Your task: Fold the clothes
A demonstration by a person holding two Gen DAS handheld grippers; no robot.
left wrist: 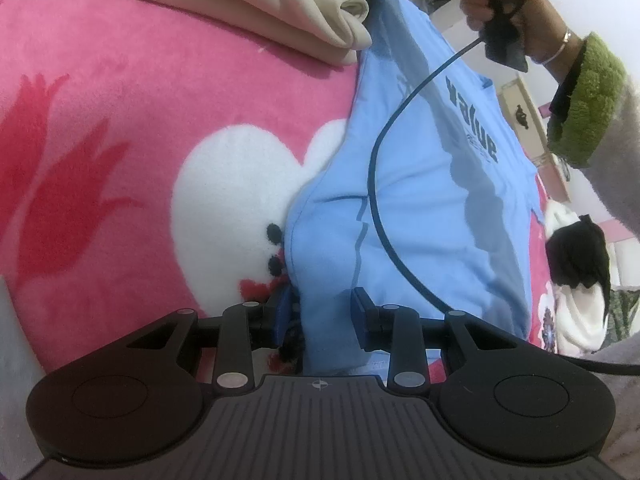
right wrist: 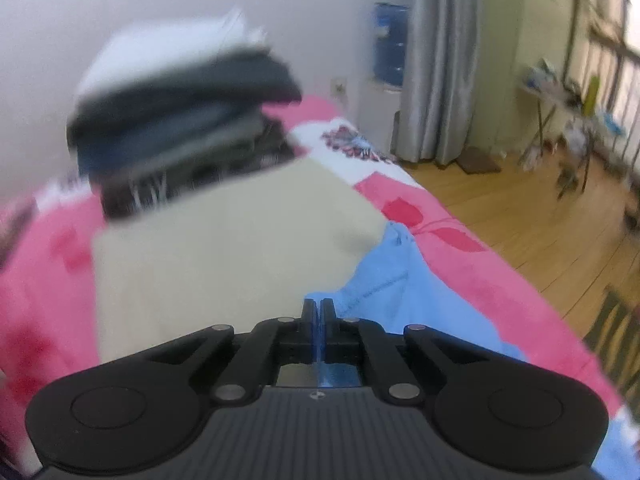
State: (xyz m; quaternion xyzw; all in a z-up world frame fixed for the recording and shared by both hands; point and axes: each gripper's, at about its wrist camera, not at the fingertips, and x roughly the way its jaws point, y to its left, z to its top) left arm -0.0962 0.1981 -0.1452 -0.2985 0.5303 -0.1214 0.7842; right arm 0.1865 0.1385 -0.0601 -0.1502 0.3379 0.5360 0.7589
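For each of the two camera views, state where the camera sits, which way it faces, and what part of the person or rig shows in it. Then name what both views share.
Left wrist: sits on the left gripper, facing across the pink blanket at the light blue shirt; a hand with a green cuff shows.
Right wrist: sits on the right gripper, shut on the shirt's edge, facing a dark clothes stack, the wall and wooden floor.
Shared: blue shirt, folded beige garment, blanket.

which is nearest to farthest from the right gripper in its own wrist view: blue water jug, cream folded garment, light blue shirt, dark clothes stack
1. light blue shirt: pinched in the shut jaws of the right gripper, spreading right.
2. cream folded garment: just ahead, left of centre.
3. dark clothes stack: behind the cream garment, upper left, blurred.
4. blue water jug: against the far wall, by the curtain.
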